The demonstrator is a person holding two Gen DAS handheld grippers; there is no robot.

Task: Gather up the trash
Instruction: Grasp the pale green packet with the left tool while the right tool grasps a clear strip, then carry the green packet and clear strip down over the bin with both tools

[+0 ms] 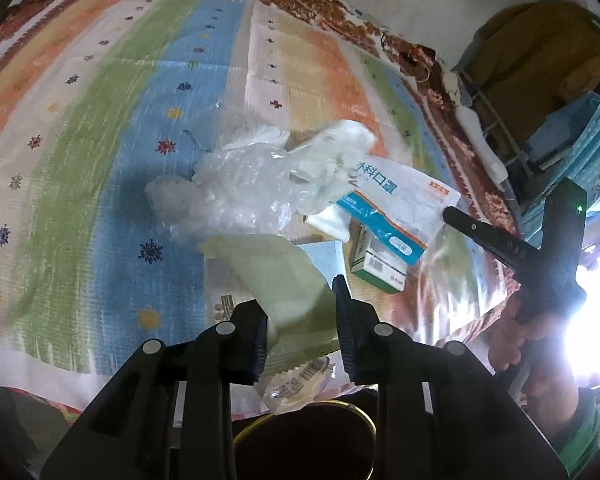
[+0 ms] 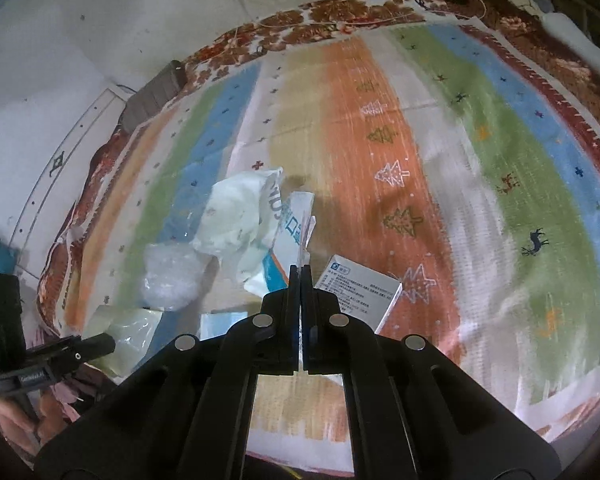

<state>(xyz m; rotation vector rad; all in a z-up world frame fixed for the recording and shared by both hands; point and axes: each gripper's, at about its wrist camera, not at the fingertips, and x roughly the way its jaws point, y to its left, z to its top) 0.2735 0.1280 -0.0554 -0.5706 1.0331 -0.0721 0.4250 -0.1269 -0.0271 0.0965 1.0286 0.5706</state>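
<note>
My left gripper (image 1: 300, 320) part open, pale green packet (image 1: 276, 276) between fingers, over dark bin with gold rim (image 1: 364, 412). My right gripper (image 2: 300, 280) pinched tight on edge of blue-white mask pouch (image 2: 288, 224). Clear plastic wrap (image 2: 172, 276), small white box (image 2: 356, 292) lie on striped rug (image 2: 480, 168).

Home, likely a bedroom. Bed covered with a striped blanket (image 2: 380, 152) in green, blue and orange bands with tree, deer and snowflake motifs; a brown floral sheet (image 2: 300, 20) shows under it at 12 o'clock. Plain marked wall (image 2: 100, 20) at 10 o'clock. In the left wrist view, brown clothing (image 1: 540, 60) hangs on a metal rack (image 1: 496, 120) at 2 o'clock. Household packaging litter (image 1: 260, 184) lies mid-bed.
</note>
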